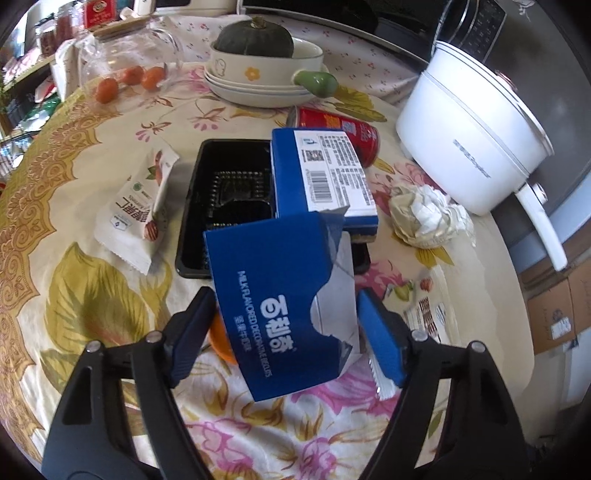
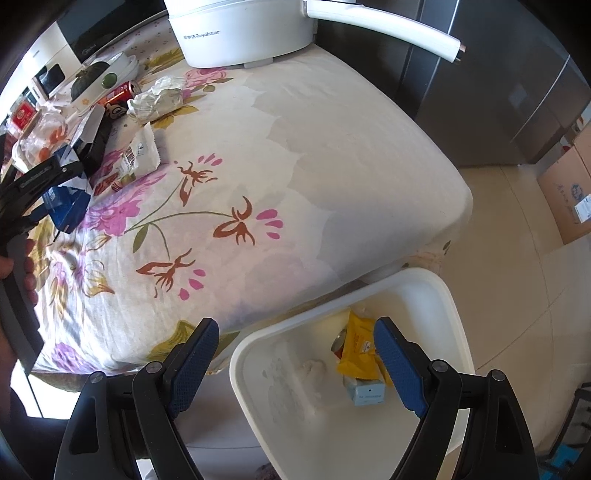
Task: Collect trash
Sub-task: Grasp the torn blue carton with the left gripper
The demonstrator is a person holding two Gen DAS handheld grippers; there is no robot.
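1. The torn blue box (image 1: 280,317) read "MILK FLAVORED" (lid flapped open) and sat between the wide-spread fingers of the left gripper (image 1: 286,332); contact was unclear.
2. The right gripper (image 2: 295,365) hung open and empty over the white bin (image 2: 452,314).
3. "Royalstar" marked the white pot (image 2: 240,33); a black tray (image 1: 221,192) lay behind the box.

The torn blue box (image 1: 280,302) carries white lettering, "MILK FLAVORED DECORATIVE BISCUITS", beside large white Chinese characters. Behind it, a second blue box (image 1: 325,177) shows a barcode, a QR code and blocks of print too small to read. Left of that box, a white snack packet (image 1: 136,206) bears Chinese characters. The white electric pot (image 2: 240,29) reads "Royalstar" after some Chinese characters on its wall. The yellow packet (image 2: 356,350) in the white bin (image 2: 280,406) has print too blurred to read.
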